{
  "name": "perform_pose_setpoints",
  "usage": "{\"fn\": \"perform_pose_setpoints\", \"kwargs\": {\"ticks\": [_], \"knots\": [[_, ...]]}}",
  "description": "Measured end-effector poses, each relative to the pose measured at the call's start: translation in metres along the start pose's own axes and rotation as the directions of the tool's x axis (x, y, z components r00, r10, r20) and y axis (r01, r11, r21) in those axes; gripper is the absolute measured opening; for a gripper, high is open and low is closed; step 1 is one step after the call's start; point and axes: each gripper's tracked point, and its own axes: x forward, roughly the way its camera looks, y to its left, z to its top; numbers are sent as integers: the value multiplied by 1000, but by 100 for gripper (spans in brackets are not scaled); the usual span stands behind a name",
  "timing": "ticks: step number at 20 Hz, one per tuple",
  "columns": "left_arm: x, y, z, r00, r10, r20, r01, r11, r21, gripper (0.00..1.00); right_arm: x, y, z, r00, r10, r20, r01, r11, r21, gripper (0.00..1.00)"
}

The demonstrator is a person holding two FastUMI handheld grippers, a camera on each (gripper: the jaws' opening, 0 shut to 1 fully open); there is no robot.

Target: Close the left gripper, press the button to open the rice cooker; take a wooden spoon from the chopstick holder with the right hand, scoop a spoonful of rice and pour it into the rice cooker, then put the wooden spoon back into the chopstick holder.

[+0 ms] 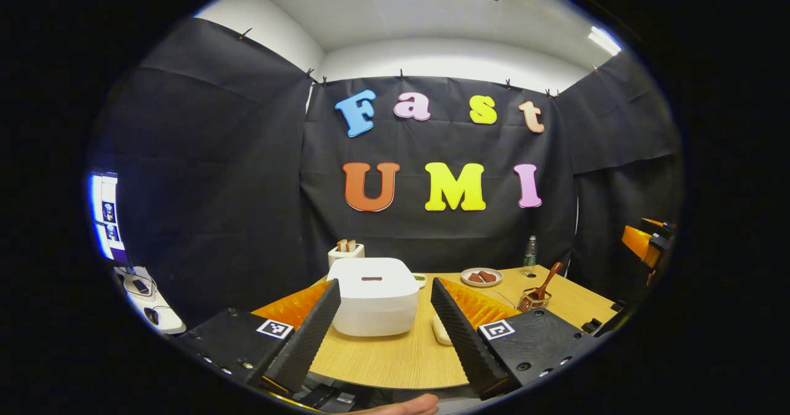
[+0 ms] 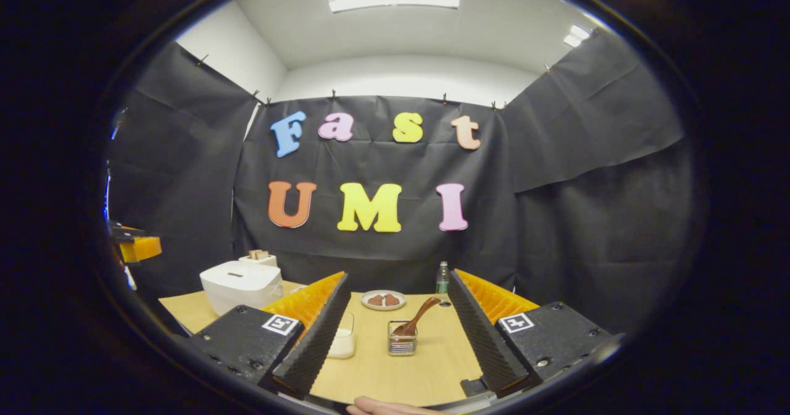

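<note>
Nothing of the task had been done at this moment, judging from how things lay. The rice cooker (image 1: 375, 296) sat on the tabletop (image 1: 395, 359) with its lid down, and the slot-shaped button on top looked untouched. In the left gripper view the left tongs (image 1: 382, 335) stood wide apart, framing the cooker between their fingers but well short of it; they had not been brought together, which the first step asks for before the press.

In the right gripper view the right tongs (image 2: 395, 335) were likewise spread wide and held nothing. Straight ahead between their fingers stood the chopstick holder (image 2: 402, 345), with the wooden spoon (image 2: 416, 317) leaning out of it, its handle tilted up and to the right. Just to the left of the holder, partly hidden behind the left finger, stood a clear cup of rice (image 2: 343, 341), seemingly full. The cooker showed farther off at the left of that view.

Behind these lay a small plate (image 2: 383, 299) with brown pieces on it and a water bottle (image 2: 442, 278), near the back edge; neither belongs to the task. A toaster (image 1: 345, 252) stood behind the cooker.

So every step was left: closing the left tongs, pressing the lid open, taking the spoon, scooping, pouring, and returning the spoon to its holder.
</note>
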Motion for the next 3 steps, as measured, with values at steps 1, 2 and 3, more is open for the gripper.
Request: {"fn": "perform_pose_setpoints", "kwargs": {"ticks": [1,2,3], "knots": [[-1,0,1,1000,-2,2,2,1000,-6,94,0,-2,0,1000,-5,-1,5,1000,-7,100],[-2,3,2,1000,6,9,-6,1000,-11,94,0,-3,1,1000,-11,-2,11,1000,-18,100],[-2,7,4,1000,16,16,-15,1000,-16,94,-2,-7,2,1000,-19,5,19,999,-26,100]]}}
